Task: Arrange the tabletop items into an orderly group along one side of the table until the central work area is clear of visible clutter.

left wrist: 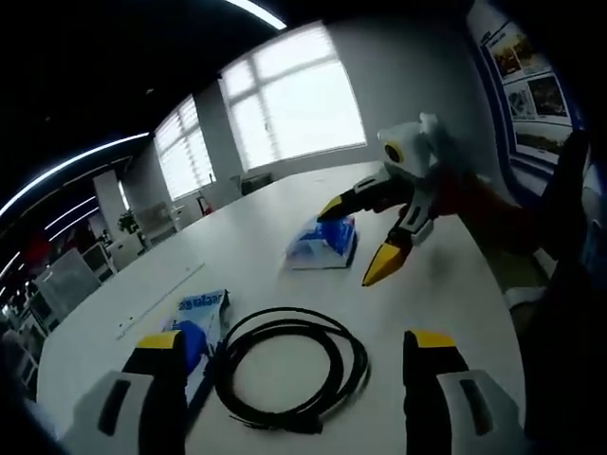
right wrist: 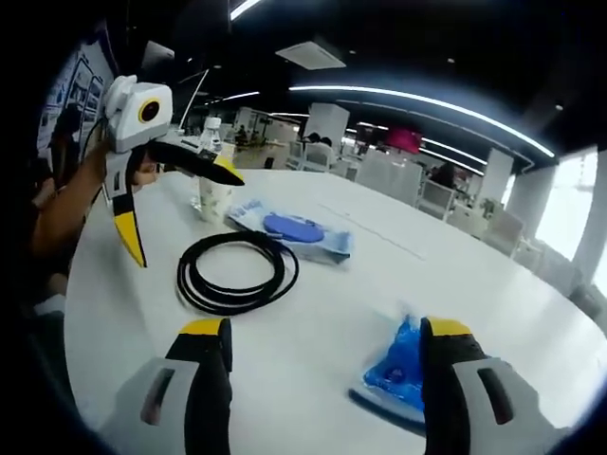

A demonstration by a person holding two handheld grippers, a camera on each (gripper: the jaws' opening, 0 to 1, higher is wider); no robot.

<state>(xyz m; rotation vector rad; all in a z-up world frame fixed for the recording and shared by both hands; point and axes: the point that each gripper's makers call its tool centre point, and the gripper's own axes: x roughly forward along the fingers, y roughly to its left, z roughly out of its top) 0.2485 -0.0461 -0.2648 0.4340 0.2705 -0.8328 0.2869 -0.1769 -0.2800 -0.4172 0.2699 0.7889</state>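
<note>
Right gripper (left wrist: 379,237) hung wide open above the surface (left wrist: 285,213), holding nothing; in the left gripper view one yellow-tipped jaw reached just over the blue tissue pack (left wrist: 324,242) while the other pointed down beside it, so it seemed poised to take the pack or nudge it along. From its own view the same pack (right wrist: 396,370) lay close between its two jaws, near that end of the white surface (right wrist: 398,275). Left gripper (right wrist: 175,204) was also spread wide and empty, hovering above the coiled black cable (right wrist: 235,272), which lay flat near the middle of the surface, well apart from the tissue pack. In the left gripper view that cable (left wrist: 289,365) sat just ahead of the jaws, and the flat blue-and-white packet (left wrist: 196,327) lay just beside the coil, partly behind one jaw. The right gripper view showed this packet (right wrist: 294,230) beyond the cable, with a clear bottle (right wrist: 211,175) standing upright past it near the far edge. Nothing looked grouped yet: the four things were scattered across the centre, so I judged the tidying hardly begun. The loose coil might spring apart if lifted by one strand
</note>
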